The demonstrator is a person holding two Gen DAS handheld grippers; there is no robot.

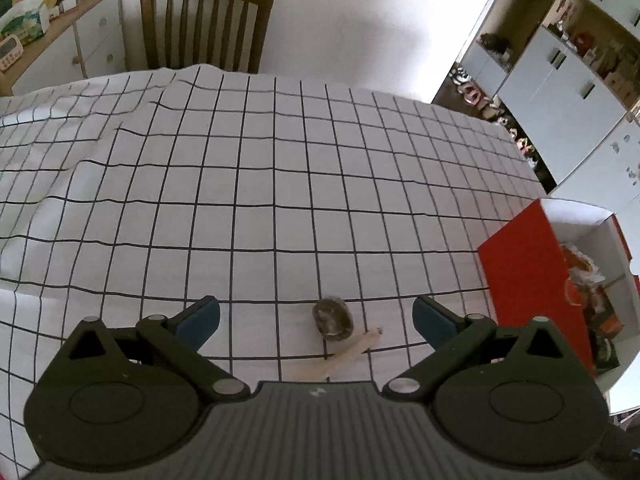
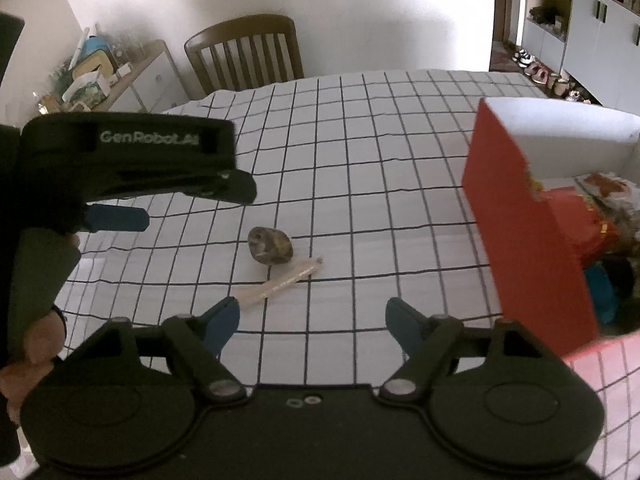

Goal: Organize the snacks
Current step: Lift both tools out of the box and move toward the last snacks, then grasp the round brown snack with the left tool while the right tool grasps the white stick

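A small dark round wrapped snack (image 1: 333, 319) lies on the checked tablecloth, touching a long pale stick snack (image 1: 347, 354). My left gripper (image 1: 316, 322) is open, its blue fingers on either side of them, just above the cloth. In the right wrist view the round snack (image 2: 271, 245) and stick snack (image 2: 276, 284) lie ahead. My right gripper (image 2: 312, 324) is open and empty, its left finger near the stick's near end. The red box (image 2: 528, 216) stands open at right with several snack packs inside. It also shows in the left wrist view (image 1: 536, 280).
The left gripper's body (image 2: 132, 160) and the hand holding it fill the left of the right wrist view. A wooden chair (image 1: 206, 20) stands at the table's far side. A cluttered sideboard (image 1: 60, 36) is at the far left, white cabinets (image 1: 560, 80) at right.
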